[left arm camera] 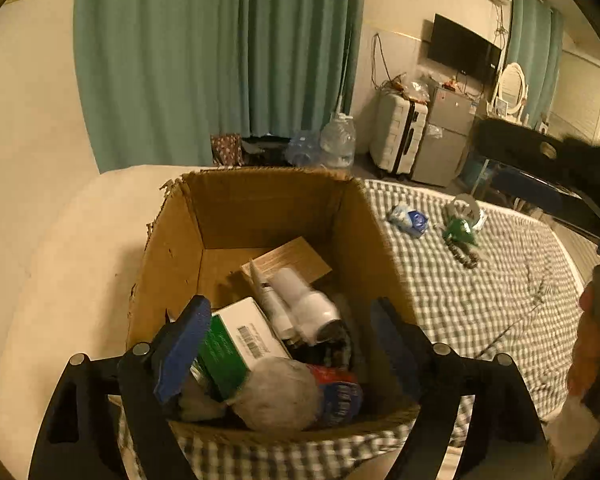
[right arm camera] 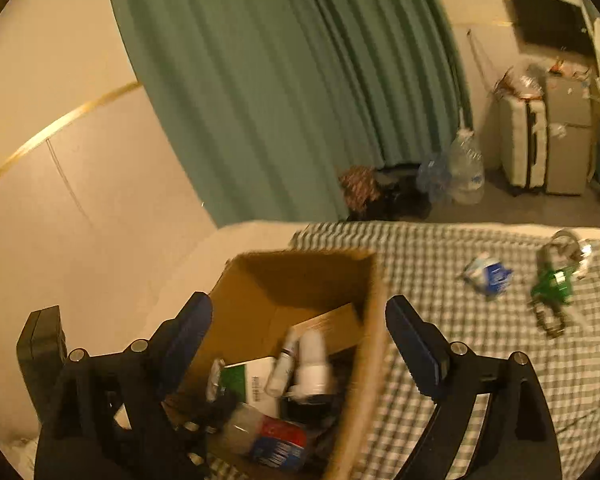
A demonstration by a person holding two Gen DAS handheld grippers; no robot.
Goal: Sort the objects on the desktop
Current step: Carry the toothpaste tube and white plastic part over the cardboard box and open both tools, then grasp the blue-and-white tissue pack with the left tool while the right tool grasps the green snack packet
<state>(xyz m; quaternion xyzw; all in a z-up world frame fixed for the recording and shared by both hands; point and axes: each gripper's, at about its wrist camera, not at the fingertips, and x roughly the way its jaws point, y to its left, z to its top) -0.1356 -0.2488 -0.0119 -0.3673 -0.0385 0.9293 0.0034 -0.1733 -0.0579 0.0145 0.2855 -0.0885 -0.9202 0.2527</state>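
Both grippers' spread fingers hang above the cardboard box.

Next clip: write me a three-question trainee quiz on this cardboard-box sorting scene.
1. True or false: the cardboard box is empty.
2. Which lies on the checked cloth outside the box? A) blue-and-white packet B) white bottle C) green-and-white carton
3. Fill in: both the left gripper and the right gripper have their jaws ____.

Key: 1 false; 2 A; 3 open, nothing held.
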